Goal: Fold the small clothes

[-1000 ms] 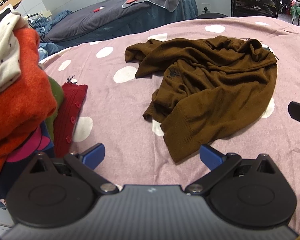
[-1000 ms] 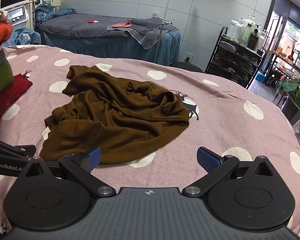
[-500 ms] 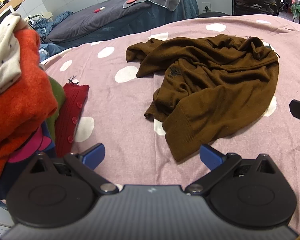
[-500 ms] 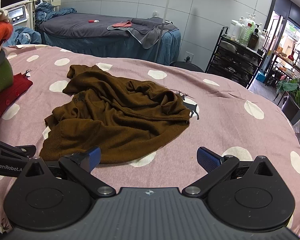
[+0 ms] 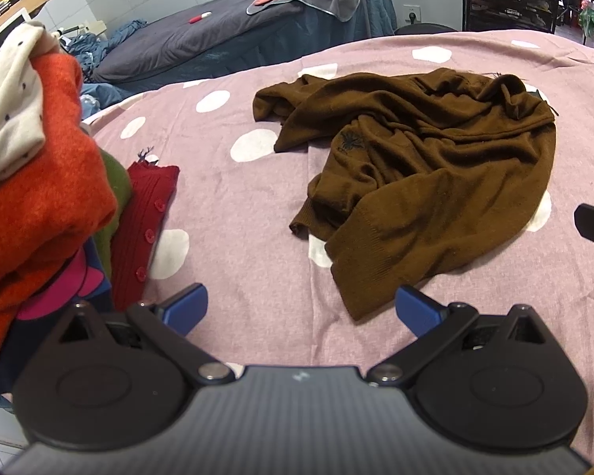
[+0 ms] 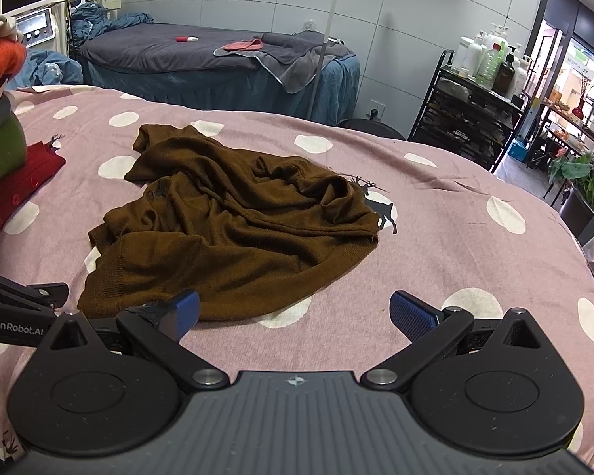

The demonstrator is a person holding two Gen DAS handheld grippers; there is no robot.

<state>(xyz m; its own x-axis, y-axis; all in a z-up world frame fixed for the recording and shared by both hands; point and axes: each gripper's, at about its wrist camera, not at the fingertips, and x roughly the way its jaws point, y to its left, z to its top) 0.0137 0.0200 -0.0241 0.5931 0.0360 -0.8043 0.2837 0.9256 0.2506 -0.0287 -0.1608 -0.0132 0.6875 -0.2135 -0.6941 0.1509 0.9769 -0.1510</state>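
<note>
Left wrist view: the left gripper (image 5: 301, 308) is held with its blue pads (image 5: 186, 304) spread wide, nothing between them, low over the spotted pink cover (image 5: 237, 245). A brown sweater (image 5: 435, 182) is seen crumpled on the cover, ahead and to the right, its near hem just beyond the right pad. A pile of clothes (image 5: 39, 182) is stacked at the left edge, with an orange knit near the top and a red buttoned garment (image 5: 146, 221) lying beside it on the cover. Part of the right gripper is glimpsed at the far right edge.

Right wrist view: the right gripper (image 6: 293, 314) is likewise held wide apart and empty. The sweater (image 6: 233, 237) is spread ahead and to the left, its near hem lying just by the left pad (image 6: 182, 310). The pile (image 6: 0, 118) is seen at the left edge, well apart from the sweater. A massage bed (image 6: 202, 63) and a lamp (image 6: 336, 19) are seen beyond the cover, and a rack of bottles (image 6: 479, 91) at the right.
</note>
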